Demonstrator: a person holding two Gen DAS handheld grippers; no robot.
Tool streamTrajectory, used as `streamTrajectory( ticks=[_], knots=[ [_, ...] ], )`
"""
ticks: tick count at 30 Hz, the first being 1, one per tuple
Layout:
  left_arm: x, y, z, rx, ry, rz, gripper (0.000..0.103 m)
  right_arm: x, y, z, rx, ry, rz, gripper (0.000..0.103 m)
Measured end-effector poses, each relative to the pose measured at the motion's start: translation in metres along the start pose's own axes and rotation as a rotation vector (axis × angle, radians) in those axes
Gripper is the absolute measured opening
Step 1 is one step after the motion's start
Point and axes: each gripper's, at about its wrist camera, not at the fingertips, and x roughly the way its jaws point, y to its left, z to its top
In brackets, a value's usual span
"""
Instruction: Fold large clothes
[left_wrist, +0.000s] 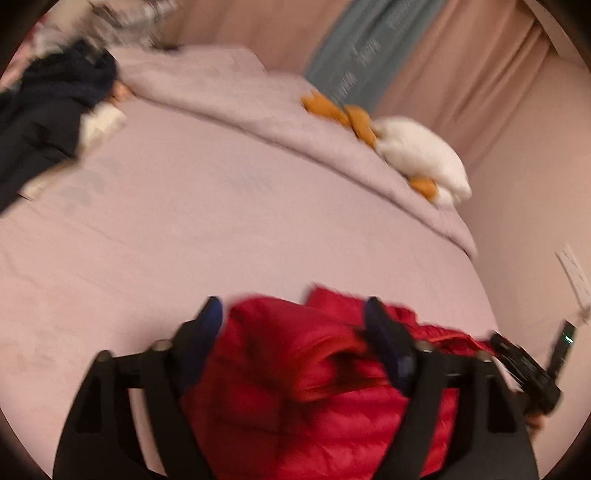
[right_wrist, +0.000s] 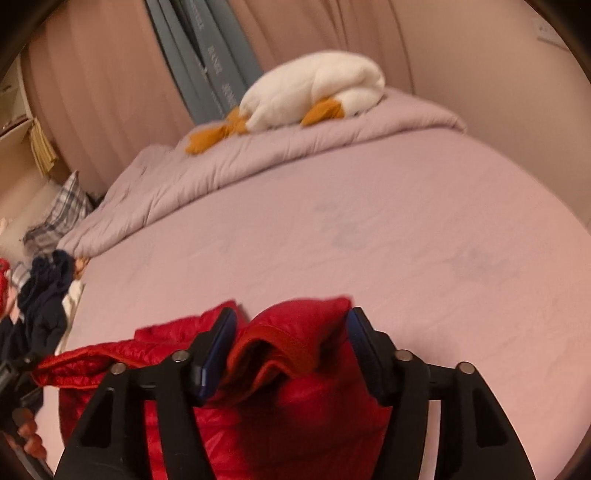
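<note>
Red puffy jacket (left_wrist: 295, 369) is seen lying bunched on the pink bed (left_wrist: 184, 240), right under both sets of fingers. The left gripper (left_wrist: 293, 325) is held with its fingers (left_wrist: 210, 317) spread wide, the jacket between them but not pinched. The right gripper (right_wrist: 291, 332) is also spread, a fold of jacket (right_wrist: 295, 354) poking up between its fingers (right_wrist: 225, 332). Farther ahead, a white stuffed duck (right_wrist: 310, 92) is laid on the folded blanket (right_wrist: 258, 155). Dark clothes (left_wrist: 48, 110) are piled far off to the left.

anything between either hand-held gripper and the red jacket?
Nothing visible. The red jacket bunches directly between the open jaws of the left hand-held gripper and of the right hand-held gripper. The dark clothes and plush toy lie far off on the bed.
</note>
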Motion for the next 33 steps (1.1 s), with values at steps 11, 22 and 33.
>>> streamTrajectory(
  ticks=[11,22,33],
  knots=[
    [-0.038,0.000,0.004,-0.007,-0.042,-0.056,0.051,-0.025,-0.002,0.008,-0.035,-0.041,-0.029,0.062],
    [0.047,-0.073,-0.038,0.155,0.199,-0.107,0.023,0.043,0.042,-0.022,-0.102,0.161,0.107,0.041],
    [0.100,-0.044,-0.064,0.226,0.220,0.085,0.012,0.070,0.054,-0.042,-0.211,0.168,-0.041,0.035]
  ],
)
